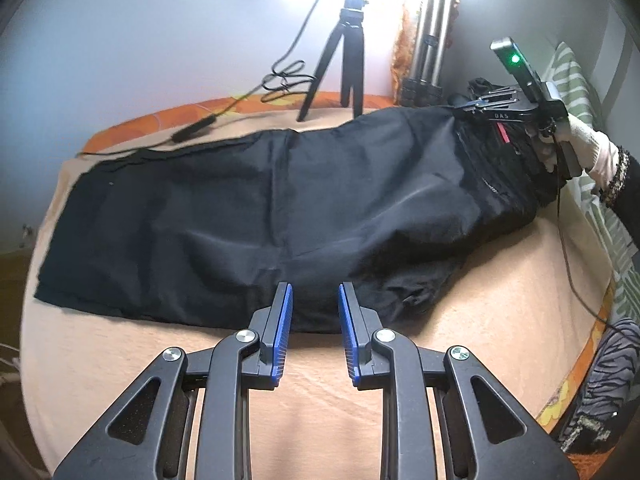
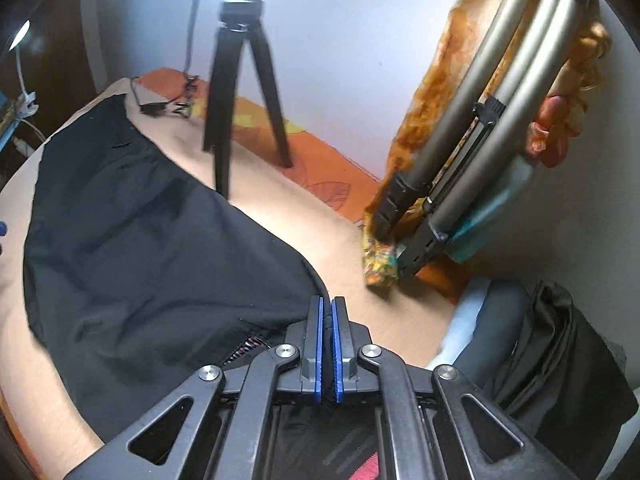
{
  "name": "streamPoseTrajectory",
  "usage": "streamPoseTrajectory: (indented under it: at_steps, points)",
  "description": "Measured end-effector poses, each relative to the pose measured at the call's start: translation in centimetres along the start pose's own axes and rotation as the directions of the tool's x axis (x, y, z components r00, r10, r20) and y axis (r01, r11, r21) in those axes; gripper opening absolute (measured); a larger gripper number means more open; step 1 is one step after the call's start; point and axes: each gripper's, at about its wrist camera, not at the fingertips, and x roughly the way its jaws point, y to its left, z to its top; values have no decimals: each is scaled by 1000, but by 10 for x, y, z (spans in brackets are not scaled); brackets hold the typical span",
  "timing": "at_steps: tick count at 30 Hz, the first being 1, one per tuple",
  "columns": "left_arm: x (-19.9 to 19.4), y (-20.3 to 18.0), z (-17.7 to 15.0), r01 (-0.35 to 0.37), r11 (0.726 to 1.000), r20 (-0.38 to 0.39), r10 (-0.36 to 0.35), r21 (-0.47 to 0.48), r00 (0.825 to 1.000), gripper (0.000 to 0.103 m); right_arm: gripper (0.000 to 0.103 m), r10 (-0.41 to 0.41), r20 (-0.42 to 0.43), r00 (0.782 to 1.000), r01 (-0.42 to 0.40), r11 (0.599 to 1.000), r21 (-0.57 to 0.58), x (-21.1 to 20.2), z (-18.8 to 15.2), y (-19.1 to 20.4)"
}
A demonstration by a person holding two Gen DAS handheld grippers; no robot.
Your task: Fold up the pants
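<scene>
The black pants [image 1: 256, 216] lie spread lengthwise across a bed [image 1: 320, 364] covered in a peach sheet, legs laid one over the other and reaching to the left, waist end to the right; judging by this, the lengthwise fold is done and the crosswise folds are left. The right hand-held gripper [image 2: 327, 312] has its blue pads together, clamped on the waist edge of the pants at the far right; dark cloth shows pinched between them. The left hand-held gripper [image 1: 315, 296] stands with jaws apart and empty, tips just over the near edge of the pants, mid-length. Beyond the pants stand a small black tripod [image 1: 340, 56] and a folded silver tripod [image 1: 430, 36].
</scene>
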Motion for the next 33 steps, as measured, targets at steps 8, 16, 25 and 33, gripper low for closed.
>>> streamPoseTrajectory:
  at_steps: [8,16,25,33]
  points:
    - [-17,48,-10,-132,987,35,136,-87,990,22,4,-75,-79,994,72,997,-29,42,-11,5]
    - [-34,123,-23,-216,942,43,235,-255,971,24,35,-49,9,999,49,999,16,0,-15,15]
    - [-36,195,-35,-213,879,53,259,-427,964,35,40,246,150,958,-243,969,-41,-78,-36,114]
    - [-25,227,-34,-235,857,45,286,-459,957,35,51,405,106,908,-382,906,-184,-71,-32,232]
